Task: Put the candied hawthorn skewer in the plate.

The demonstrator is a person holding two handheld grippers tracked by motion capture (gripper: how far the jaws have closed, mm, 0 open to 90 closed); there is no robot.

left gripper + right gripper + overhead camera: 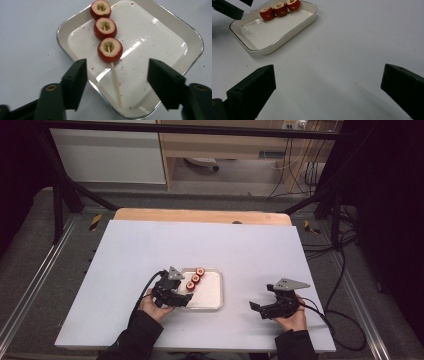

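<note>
1. Work item: a skewer (pixel 115 82) carrying three red cored fruit pieces (pixel 110 50). It lies flat inside the white tray (pixel 160 37), along the tray's left side as the high view shows it.

2. Long axis: in the left gripper view the stick runs from the near tray rim away from the camera, tilted slightly to the left. The bare end points toward the gripper; the fruit-loaded end points away.

3. Left gripper (pixel 117 75): released. Its jaws stand wide apart, one on each side of the bare stick, with nothing pressed between the pads. The stick rests on the tray floor – not lifted.

4. Relation for the next move: the bare stick lies almost midway in the jaw gap, nearly in line with the gripper's own pointing direction. The nearest fruit piece sits just beyond the jaw tips.

5. Right gripper (pixel 328 75): released and empty – jaws wide over bare table (pixel 352 37). The tray lies well apart from it, ahead and to the left in the right gripper view.

6. Nearer hand: the left hand (pixel 150 306). In the high view the left gripper (pixel 176 295) overlaps the tray's near left edge, while the right gripper (pixel 270 307) rests well to the tray's right.
</note>
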